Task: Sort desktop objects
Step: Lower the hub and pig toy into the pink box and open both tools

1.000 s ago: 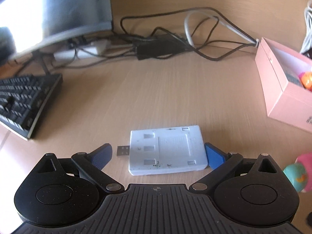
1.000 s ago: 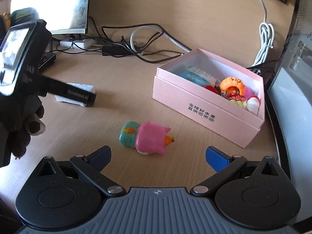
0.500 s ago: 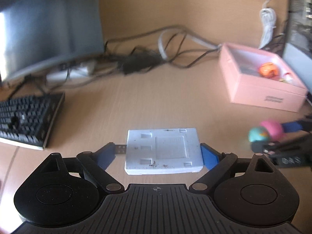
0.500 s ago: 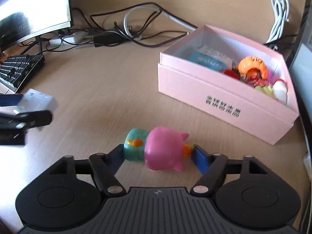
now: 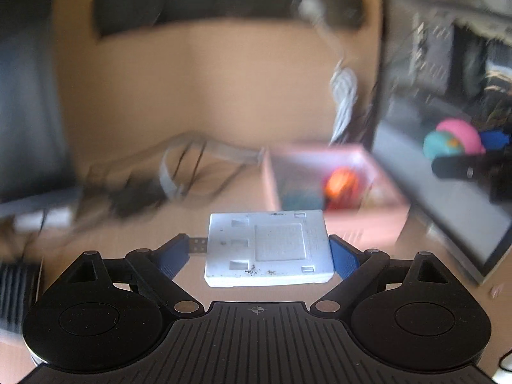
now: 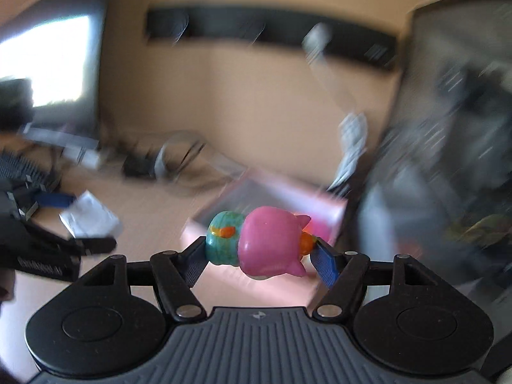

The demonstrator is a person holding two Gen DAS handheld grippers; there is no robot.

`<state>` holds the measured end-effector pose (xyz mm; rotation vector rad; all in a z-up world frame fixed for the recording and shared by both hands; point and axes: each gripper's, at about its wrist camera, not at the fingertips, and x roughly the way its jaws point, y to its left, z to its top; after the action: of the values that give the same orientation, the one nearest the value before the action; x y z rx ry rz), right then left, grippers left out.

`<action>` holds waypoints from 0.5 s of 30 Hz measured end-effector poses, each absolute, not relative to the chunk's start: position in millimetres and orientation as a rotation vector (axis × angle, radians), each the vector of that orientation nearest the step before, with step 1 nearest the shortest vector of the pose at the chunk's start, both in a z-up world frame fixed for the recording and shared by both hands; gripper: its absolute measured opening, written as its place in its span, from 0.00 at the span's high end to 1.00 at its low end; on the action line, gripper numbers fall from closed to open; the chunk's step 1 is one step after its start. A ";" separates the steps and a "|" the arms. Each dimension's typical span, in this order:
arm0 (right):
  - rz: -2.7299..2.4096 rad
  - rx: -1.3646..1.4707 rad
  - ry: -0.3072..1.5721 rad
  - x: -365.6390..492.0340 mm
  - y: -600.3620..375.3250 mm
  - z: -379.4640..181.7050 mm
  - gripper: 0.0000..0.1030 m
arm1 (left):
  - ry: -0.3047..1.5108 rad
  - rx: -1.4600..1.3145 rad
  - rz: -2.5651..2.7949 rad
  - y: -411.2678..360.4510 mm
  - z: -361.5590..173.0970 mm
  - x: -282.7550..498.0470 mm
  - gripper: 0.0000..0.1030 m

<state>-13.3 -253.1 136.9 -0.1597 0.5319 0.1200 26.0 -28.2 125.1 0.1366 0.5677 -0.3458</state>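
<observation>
My left gripper (image 5: 260, 251) is shut on a flat white USB device (image 5: 267, 249) and holds it in the air. My right gripper (image 6: 259, 251) is shut on a pink and teal toy figure (image 6: 256, 243), also lifted. The pink box (image 5: 332, 185) with an orange toy (image 5: 340, 184) and other items lies beyond the white device. In the right wrist view the box (image 6: 265, 198) is blurred behind the toy. The toy (image 5: 454, 142) and right gripper show at right in the left wrist view; the white device (image 6: 88, 217) shows at left in the right wrist view.
A monitor (image 5: 28, 96) stands at left with tangled cables (image 5: 179, 172) and a power strip behind. A keyboard edge (image 5: 16, 294) is at far left. A second screen (image 5: 448, 128) stands at right. A coiled white cable (image 5: 344, 96) hangs on the back wall.
Both grippers have lifted their objects off the desk and swung toward the pink box. The background is blurred with motion.
</observation>
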 end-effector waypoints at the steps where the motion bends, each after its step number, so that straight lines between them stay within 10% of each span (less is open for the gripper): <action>1: 0.096 -0.145 0.499 -12.3 -257.6 149.1 0.32 | 0.534 0.145 -0.375 -37.2 133.3 34.1 0.08; 15: -0.060 -0.050 0.377 38.2 -286.4 174.9 0.32 | 0.558 0.084 -0.523 -130.4 161.9 203.6 0.06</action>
<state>38.2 -286.4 174.9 -0.0502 0.3766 -0.0599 203.6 -130.4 161.9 0.0837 0.5579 -0.5228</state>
